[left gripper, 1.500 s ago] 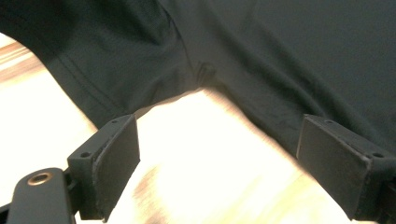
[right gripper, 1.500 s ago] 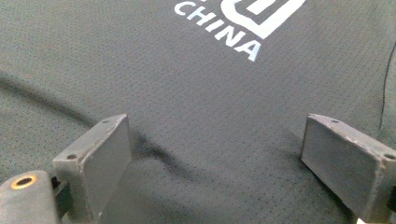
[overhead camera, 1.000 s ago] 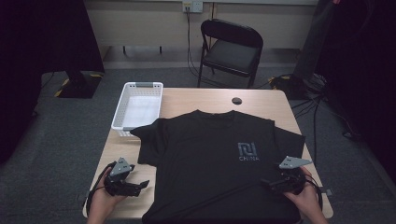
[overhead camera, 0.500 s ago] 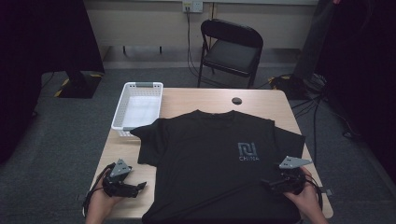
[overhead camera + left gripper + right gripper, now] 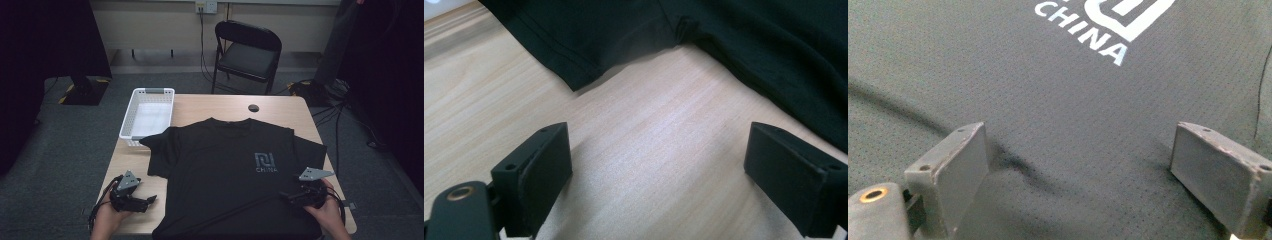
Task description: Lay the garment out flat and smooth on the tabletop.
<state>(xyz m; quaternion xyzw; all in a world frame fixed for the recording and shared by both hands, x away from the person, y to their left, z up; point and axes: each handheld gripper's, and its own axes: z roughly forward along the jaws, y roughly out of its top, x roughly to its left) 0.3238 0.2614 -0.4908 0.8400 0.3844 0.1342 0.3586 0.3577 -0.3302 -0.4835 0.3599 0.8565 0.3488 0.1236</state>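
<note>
High view: black T-shirt [image 5: 230, 175] lies flat, front up, on the counter [image 5: 295, 107], hem toward the person, one sleeve reaching the white basket [image 5: 148, 112]. Left hand-held gripper [image 5: 150, 200] sits on bare wood just beside the shirt's side edge; right hand-held gripper [image 5: 284, 195] is over the lower right of the fabric.

Left gripper view: jaws wide apart, nothing between them, sleeve [image 5: 574, 45] ahead. Risk: closing here grabs air or scrapes wood.

Right gripper view: jaws released over the cloth below the logo [image 5: 1108, 25], a ridge [image 5: 1013, 165] running between. Risk: pinching mid-panel takes one layer and bunches the shirt, skewing any fold.
</note>
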